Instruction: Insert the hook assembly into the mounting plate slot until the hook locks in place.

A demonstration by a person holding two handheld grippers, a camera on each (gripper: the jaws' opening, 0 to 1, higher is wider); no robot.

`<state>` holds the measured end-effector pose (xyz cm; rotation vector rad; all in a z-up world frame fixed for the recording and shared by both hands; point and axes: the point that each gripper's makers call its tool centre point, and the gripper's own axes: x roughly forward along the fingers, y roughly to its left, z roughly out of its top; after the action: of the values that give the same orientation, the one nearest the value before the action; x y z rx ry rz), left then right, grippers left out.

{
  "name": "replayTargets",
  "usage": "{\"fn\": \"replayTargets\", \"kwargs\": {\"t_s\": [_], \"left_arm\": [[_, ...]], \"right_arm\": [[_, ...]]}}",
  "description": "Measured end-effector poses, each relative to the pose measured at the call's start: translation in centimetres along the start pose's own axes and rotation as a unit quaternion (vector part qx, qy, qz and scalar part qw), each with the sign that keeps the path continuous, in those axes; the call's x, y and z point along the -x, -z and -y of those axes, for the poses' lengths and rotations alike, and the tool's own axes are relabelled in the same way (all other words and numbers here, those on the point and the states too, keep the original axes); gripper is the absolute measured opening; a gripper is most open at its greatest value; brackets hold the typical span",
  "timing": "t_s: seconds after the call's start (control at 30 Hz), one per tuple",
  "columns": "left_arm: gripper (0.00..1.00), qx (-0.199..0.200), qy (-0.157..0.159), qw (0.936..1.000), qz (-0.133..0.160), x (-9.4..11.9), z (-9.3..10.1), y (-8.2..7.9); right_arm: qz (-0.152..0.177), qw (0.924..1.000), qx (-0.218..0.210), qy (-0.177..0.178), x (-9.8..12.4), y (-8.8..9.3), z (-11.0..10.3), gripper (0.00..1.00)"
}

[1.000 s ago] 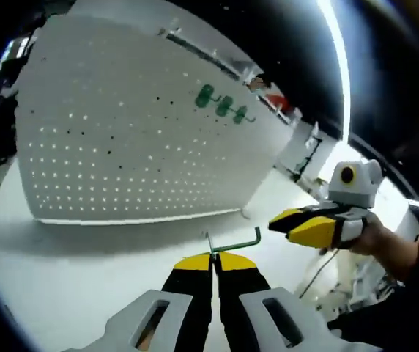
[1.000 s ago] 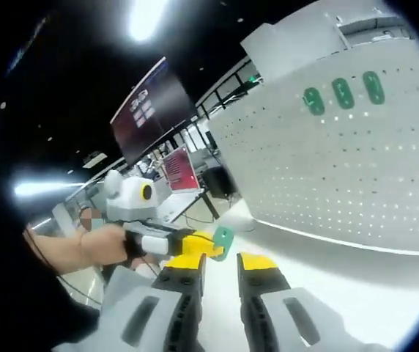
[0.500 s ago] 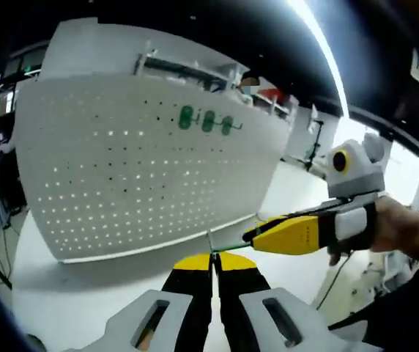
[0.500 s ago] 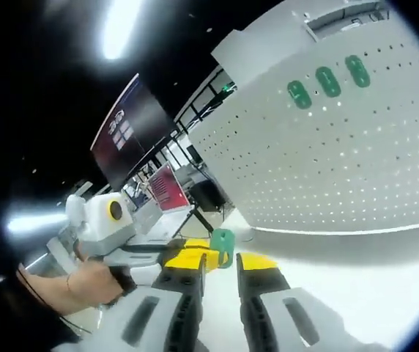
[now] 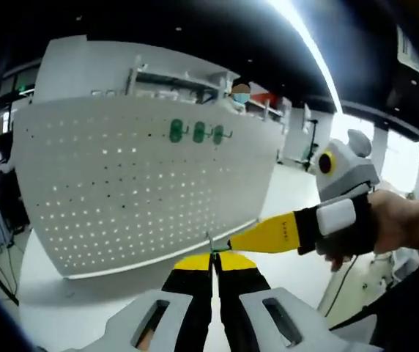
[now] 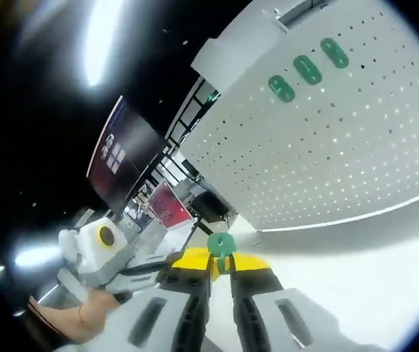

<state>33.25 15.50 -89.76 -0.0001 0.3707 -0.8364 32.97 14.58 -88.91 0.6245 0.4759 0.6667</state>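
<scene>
Closing since a second ago, the right gripper [image 6: 220,265] now clamps the green hook's [image 6: 221,245] head, while the left gripper [image 5: 214,257], jaws pressed together, pinches its wire end; both meet before the white pegboard [image 5: 136,183] carrying three mounted hooks [image 5: 197,132].

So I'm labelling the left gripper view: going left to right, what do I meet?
Pegboard → three green hooks on it → left gripper, jaws shut on a thin hook → right gripper → person's hand.
</scene>
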Motion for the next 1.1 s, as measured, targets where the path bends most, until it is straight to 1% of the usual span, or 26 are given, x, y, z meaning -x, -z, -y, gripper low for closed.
{"fn": "replayTargets", "kwargs": {"t_s": [0.1, 0.2, 0.33, 0.53, 0.63, 0.83, 0.9, 0.93, 0.97, 1.1], "left_arm": [[0.01, -0.006, -0.002, 1.0, 0.002, 0.0, 0.0, -0.1], [0.01, -0.007, -0.001, 1.0, 0.005, 0.0, 0.1, -0.2], [0.01, -0.017, -0.008, 0.9998, 0.01, 0.2, 0.2, -0.5], [0.01, -0.032, -0.018, 0.9993, 0.009, 0.3, 0.2, -0.5], [0.01, -0.037, -0.02, 0.999, 0.012, 0.4, 0.1, -0.7], [0.01, -0.043, -0.019, 0.9988, 0.009, 0.4, 0.1, -0.5], [0.01, -0.064, -0.014, 0.9978, 0.008, 0.5, 0.2, -0.7], [0.01, -0.084, -0.01, 0.9964, 0.008, 0.5, 0.2, -0.8], [0.02, -0.091, -0.009, 0.9958, 0.01, 0.6, 0.3, -0.9], [0.02, -0.089, 0.002, 0.9959, 0.015, 0.6, 0.5, -1.1]], "right_arm": [[-0.002, 1.0, -0.005, -0.005, 0.0, 0.1, -0.3, 0.05], [0.004, 0.9999, -0.016, -0.006, -0.2, 0.0, -0.3, 0.04], [0.006, 0.9995, -0.028, -0.008, -0.1, -0.1, -0.3, 0.02], [0.001, 0.9996, -0.026, -0.008, -0.2, 0.0, -0.4, 0.01], [0.006, 0.9996, -0.026, -0.013, -0.2, -0.1, -0.5, 0.01], [0.007, 0.9997, -0.019, -0.013, -0.2, 0.1, -0.5, 0.0], [0.011, 0.9996, -0.02, -0.016, -0.1, 0.1, -0.6, 0.0], [0.012, 0.9995, -0.023, -0.019, -0.1, 0.1, -0.7, 0.0], [0.012, 0.9994, -0.025, -0.021, -0.1, 0.0, -0.7, 0.0], [0.013, 0.9995, -0.01, -0.028, 0.2, -0.2, -0.9, 0.0]]}}
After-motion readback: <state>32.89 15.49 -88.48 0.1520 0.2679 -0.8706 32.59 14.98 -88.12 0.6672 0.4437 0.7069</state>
